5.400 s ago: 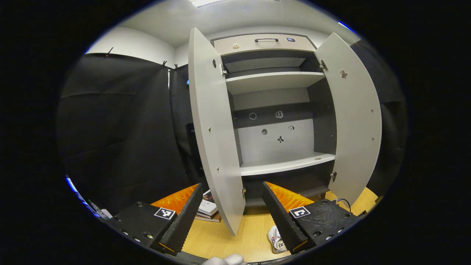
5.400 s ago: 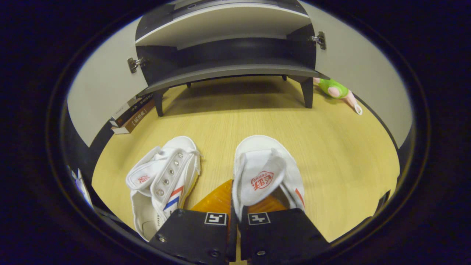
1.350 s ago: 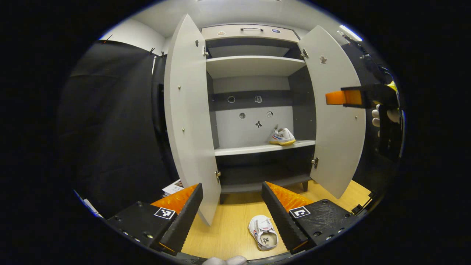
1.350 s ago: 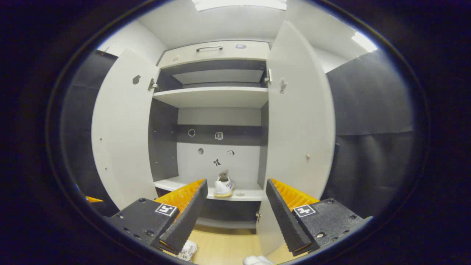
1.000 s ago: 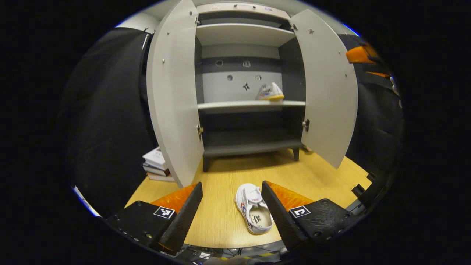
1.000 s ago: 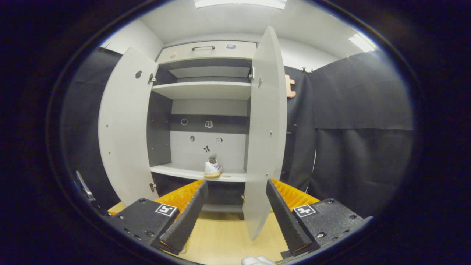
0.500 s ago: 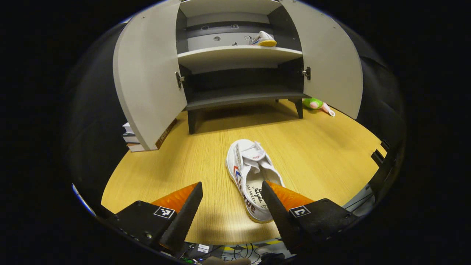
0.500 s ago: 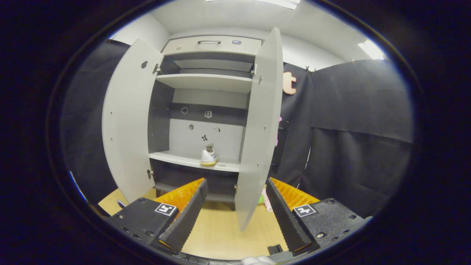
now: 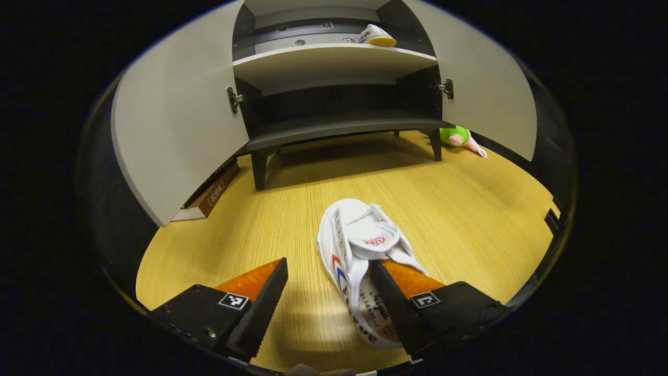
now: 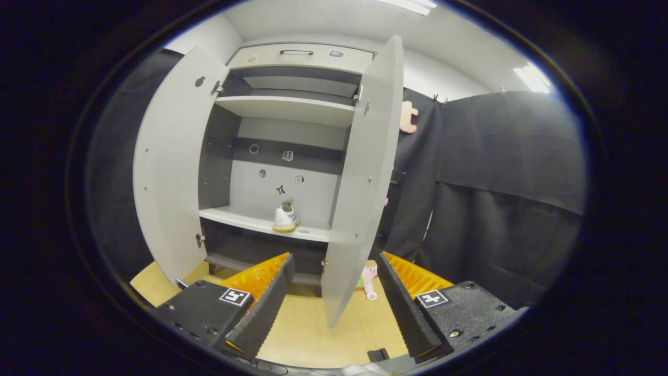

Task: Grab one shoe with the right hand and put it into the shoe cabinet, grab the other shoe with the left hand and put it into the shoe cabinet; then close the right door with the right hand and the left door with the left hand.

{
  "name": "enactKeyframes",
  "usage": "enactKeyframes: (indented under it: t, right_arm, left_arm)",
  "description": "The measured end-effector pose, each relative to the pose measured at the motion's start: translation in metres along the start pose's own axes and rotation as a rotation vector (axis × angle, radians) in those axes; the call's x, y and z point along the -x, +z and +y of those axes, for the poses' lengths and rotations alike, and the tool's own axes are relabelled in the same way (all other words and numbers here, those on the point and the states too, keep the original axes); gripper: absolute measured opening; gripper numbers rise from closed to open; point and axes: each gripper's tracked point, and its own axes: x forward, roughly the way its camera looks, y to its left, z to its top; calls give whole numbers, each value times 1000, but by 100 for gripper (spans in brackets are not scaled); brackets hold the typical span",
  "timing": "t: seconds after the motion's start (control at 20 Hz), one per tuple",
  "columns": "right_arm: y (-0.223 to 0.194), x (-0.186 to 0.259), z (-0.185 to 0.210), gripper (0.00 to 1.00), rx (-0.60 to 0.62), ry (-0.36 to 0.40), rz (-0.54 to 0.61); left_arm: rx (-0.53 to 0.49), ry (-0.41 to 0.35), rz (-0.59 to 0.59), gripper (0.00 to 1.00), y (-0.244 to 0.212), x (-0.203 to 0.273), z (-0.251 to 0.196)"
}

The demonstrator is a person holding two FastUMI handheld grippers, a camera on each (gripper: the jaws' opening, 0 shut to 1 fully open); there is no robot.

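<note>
The heel of the shoe on the floor [image 9: 360, 261] sits behind the left gripper's right finger [image 9: 396, 308], and the books [image 9: 211, 190] are mostly tucked behind the cabinet's left door [image 9: 172, 125].

The white cloth shoe with red and blue side stripes [image 9: 360, 250], at lower centre of the left gripper view, looks like soft matt canvas with small shiny metal eyelets. Under it the pale yellow wood-grain floor [image 9: 469, 209] has a smooth, faint sheen. The grey flat-panel cabinet doors [image 9: 172, 115] look smooth and matt, with glinting metal hinges [image 9: 233, 97]. At the right of the right gripper view, the black cloth wall [image 10: 511, 172] hangs matt and creased.
</note>
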Motion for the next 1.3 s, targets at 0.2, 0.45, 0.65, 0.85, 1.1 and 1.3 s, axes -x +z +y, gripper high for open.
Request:
enactKeyframes:
  t: [0.2, 0.45, 0.65, 0.85, 1.1, 1.3]
  right_arm:
    - [-2, -9, 1, 100, -9, -5, 15]
    - [0, -13, 6, 100, -12, 4, 10]
    - [8, -12, 8, 100, -23, 26, -16]
    - [23, -10, 11, 100, -39, 59, -60]
    - [40, -10, 19, 100, -58, 119, -116]
    - [54, -9, 24, 100, -70, 168, -167]
  left_arm:
    - [0, -12, 18, 80, 2, -24, 1]
    - [0, 6, 49, 39, 0, -37, 0]
    - [5, -6, 102, 14, 1, -32, -2]
    - [39, -7, 123, 2, 18, -11, 6]
    - [58, 26, 39, 2, 87, 32, 24]
    - [97, 51, -48, 2, 159, 51, 42]
